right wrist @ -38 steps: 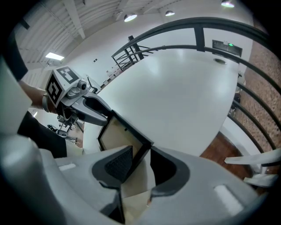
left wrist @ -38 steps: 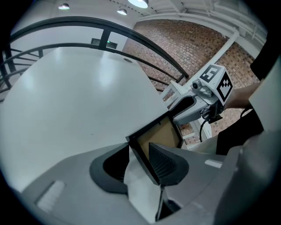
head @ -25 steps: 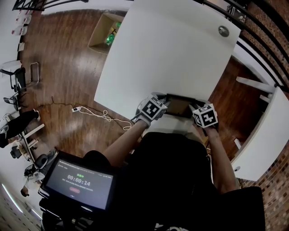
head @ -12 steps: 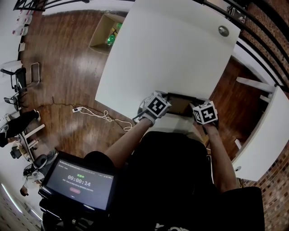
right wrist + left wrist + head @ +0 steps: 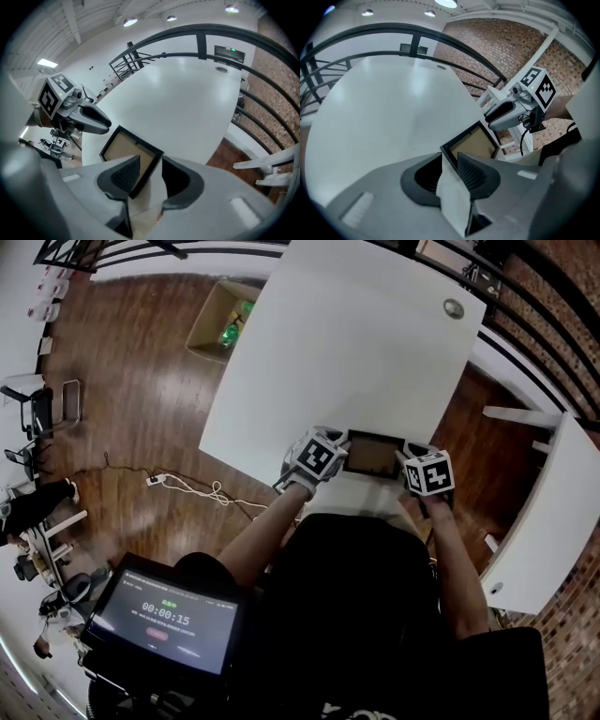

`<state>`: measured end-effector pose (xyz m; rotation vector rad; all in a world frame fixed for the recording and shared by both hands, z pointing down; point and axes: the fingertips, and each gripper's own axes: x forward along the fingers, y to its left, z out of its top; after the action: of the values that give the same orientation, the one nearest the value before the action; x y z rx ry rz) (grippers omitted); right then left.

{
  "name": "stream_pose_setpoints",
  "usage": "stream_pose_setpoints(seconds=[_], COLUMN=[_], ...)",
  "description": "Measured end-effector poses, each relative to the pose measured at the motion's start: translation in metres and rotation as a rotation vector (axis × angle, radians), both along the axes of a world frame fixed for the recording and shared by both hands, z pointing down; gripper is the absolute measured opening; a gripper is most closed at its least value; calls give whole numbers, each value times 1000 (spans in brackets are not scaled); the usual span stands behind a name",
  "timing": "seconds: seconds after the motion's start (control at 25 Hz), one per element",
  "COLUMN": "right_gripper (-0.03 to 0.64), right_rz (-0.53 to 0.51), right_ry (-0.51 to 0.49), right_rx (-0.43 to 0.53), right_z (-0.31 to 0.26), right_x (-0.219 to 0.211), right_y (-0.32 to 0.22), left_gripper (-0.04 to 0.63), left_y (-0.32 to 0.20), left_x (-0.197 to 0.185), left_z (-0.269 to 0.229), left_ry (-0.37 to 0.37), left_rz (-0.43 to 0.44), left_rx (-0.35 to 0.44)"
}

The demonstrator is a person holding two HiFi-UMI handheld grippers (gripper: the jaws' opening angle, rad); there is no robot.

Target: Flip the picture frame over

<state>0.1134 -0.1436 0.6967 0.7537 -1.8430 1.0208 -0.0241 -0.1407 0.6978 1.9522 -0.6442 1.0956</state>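
Observation:
The picture frame is black-edged with its brown backing up, and it sits at the near edge of the white table. My left gripper is at the frame's left end and my right gripper at its right end. In the left gripper view the frame's near corner lies between the jaws of the left gripper. Those jaws have just been closing; white still shows beside the frame's edge. In the right gripper view the frame's corner rests against one jaw of the right gripper, with a gap to the other.
A round grommet sits at the table's far end. On the wooden floor to the left are a cardboard box and a power strip with a cable. A second white table stands at the right. A timer screen is near my body.
The left gripper has edged in toward the frame's left end, and its jaws have narrowed. The right gripper has stayed at the right end.

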Motion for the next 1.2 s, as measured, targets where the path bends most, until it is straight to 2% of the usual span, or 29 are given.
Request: stream_pose_setpoints(seconds=[0.12,0.28,0.44,0.52,0.64,0.72,0.84,0.96,1.2], right_gripper=[129,126,46,-8,-8,-8,-8,-8,-8], right_rz=[14,37,17,-24,-54,-55,-82,-133,-187], right_ry=[9,16,34,43,37,17,-20,-69,-156], right_rx=[45,138,275,353,437,473,508,552,616], right_z=[-24,-68,-99,-107,-117,-129,-143,-155,-159], right_x=[1,-5,-22,-29,-34,-41,-59,-71,-47], right_y=[9,21,45,60,77,88,105,115,174], left_gripper=[106,80,32,15,15,15,15,15,15], left_y=[-8,-4,20,35,52,66,89,105,165], left_x=[-7,-18,-29,-27,-15,-12,-19,-21,5], left_z=[-30,-68,-82,-86,-95,-107,-121,-135,-152], left_ry=[51,104,162,216,331,382,394,389,410], left_rz=[-47,-87,-108,-118,-125,-118,-115,-151,-247], left_rx=[98,172,214,240,281,305,329,368,429])
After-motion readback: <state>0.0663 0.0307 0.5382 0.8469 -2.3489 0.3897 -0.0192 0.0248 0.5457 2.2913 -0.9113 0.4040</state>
